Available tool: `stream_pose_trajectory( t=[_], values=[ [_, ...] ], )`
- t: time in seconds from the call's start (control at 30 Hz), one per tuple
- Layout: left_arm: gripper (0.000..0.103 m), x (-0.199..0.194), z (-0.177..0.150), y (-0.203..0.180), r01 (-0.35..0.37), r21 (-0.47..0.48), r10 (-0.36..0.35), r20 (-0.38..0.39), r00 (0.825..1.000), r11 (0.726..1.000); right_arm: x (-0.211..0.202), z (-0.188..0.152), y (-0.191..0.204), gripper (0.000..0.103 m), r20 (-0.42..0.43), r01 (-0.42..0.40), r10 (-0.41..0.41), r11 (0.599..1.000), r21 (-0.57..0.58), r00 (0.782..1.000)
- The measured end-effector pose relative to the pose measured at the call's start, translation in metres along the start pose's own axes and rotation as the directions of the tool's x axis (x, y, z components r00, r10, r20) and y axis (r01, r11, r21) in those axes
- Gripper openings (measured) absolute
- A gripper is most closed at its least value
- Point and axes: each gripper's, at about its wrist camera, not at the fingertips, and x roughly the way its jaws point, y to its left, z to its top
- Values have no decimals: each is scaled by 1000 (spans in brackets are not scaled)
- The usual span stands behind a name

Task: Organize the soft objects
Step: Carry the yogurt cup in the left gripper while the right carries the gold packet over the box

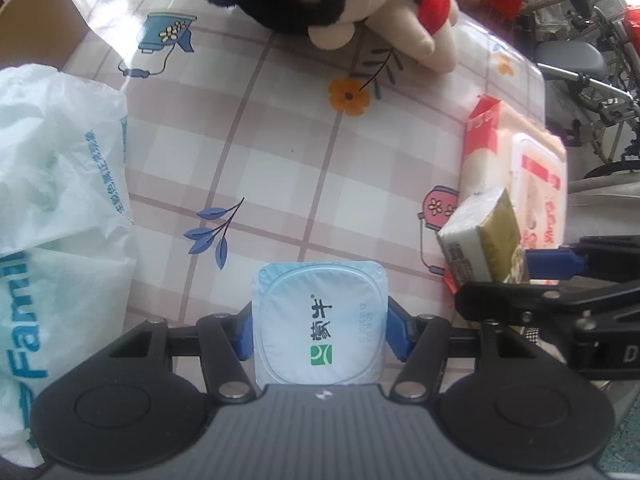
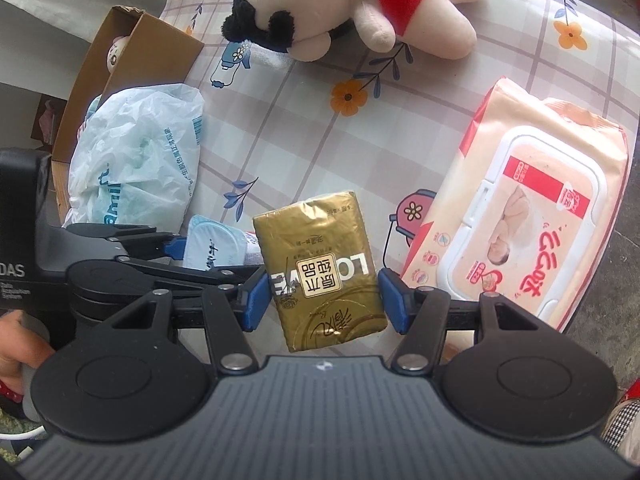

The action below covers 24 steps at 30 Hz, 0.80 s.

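Between the blue pads of the left gripper (image 1: 320,330) sits a square pale-blue yogurt cup with a white foil lid (image 1: 320,326). The jaws stand at a middling width and both pads press its sides, so the cup is gripped. No earlier picture is available for comparison.

Between the pads of the right gripper (image 2: 322,300) sits a gold foil-wrapped pocket tissue pack (image 2: 324,268). The jaws stand at a middling width; the left pad touches the pack, and the right pad appears to touch its edge. The pack is tilted and held clear of the table (image 2: 280,120), which carries a checked cloth with printed flowers.

Location of remaining items:
- A cream plush doll with black hair and a red garment (image 2: 360,4) lies at the far side of the table.
- A peach-and-white wet-wipe pack with a white flip lid (image 2: 532,208) lies to the right.
- A crumpled white plastic bag with green lettering (image 2: 136,160) lies to the left, just beside an open brown cardboard box (image 2: 132,60).

A hand (image 2: 18,348) holds the left gripper's handle.
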Motion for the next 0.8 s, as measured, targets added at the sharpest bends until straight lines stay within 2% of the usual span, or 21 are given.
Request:
stream_pose_trajectory(
  t=[0.2, 0.4, 0.57, 0.7, 0.8],
  values=[
    [62, -33, -3, 1, 24, 16, -25, 38, 999, 1000, -17, -4, 16, 57, 28, 11, -11, 1000, 3, 1000],
    [62, -73, -11, 10, 58, 28, -60, 74, 995, 998, -41, -8, 47, 57, 69, 24, -25, 1000, 12, 997],
    [62, -113, -18, 35, 92, 15, -93, 117, 989, 996, -57, -10, 88, 57, 96, 34, -35, 999, 13, 995],
    [62, -148, -25, 67, 127, -9, -124, 149, 981, 992, -68, -7, 134, 57, 115, 15, -15, 1000, -6, 993],
    [62, -176, -33, 99, 128, -35, -121, 171, 978, 991, -70, -1, 176, 57, 124, -15, 19, 999, -33, 992]
  ],
)
